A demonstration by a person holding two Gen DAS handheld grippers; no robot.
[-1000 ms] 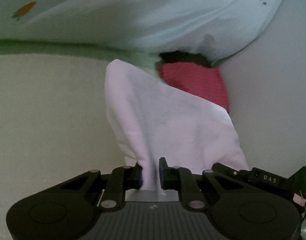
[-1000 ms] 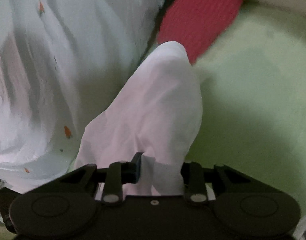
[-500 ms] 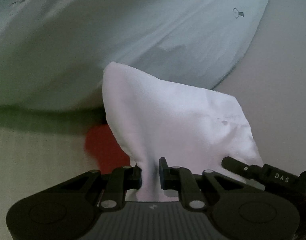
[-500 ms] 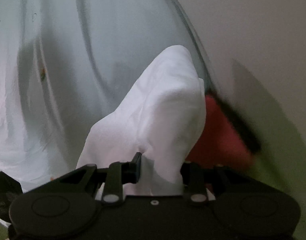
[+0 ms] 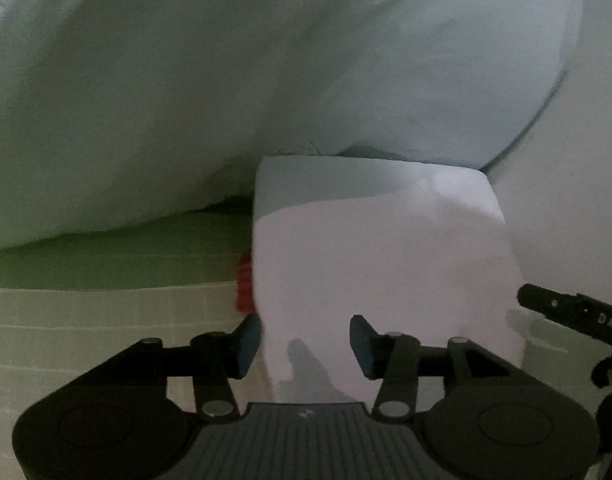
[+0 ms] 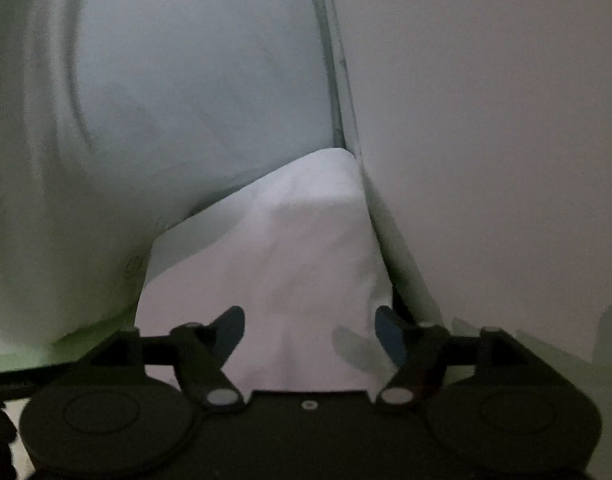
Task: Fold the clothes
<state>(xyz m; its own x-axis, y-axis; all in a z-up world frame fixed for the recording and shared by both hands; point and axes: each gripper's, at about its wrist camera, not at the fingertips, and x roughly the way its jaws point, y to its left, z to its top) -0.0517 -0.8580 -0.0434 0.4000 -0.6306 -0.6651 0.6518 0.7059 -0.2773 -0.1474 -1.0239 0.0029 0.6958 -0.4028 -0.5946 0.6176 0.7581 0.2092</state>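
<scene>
A white folded garment [image 5: 382,260] lies in front of my left gripper [image 5: 306,346], whose fingers stand apart on either side of its near edge. The same white garment [image 6: 277,264] fills the middle of the right wrist view, and my right gripper [image 6: 310,336] is open with the cloth between its spread fingers. A sliver of red knitted cloth [image 5: 245,288] peeks out at the garment's left side, mostly hidden under it. The tip of the other gripper [image 5: 574,314] shows at the right edge of the left wrist view.
A large pale blue pillow or quilt [image 5: 225,80] rises right behind the garment, and shows as pale blue bedding [image 6: 185,100] in the right wrist view. A light green sheet [image 5: 105,248] lies below it. A plain wall [image 6: 486,140] stands on the right.
Both grippers have opened and let go of the white garment, which now rests laid down over the red cloth. Both views have dropped lower and closer to the pillow.
</scene>
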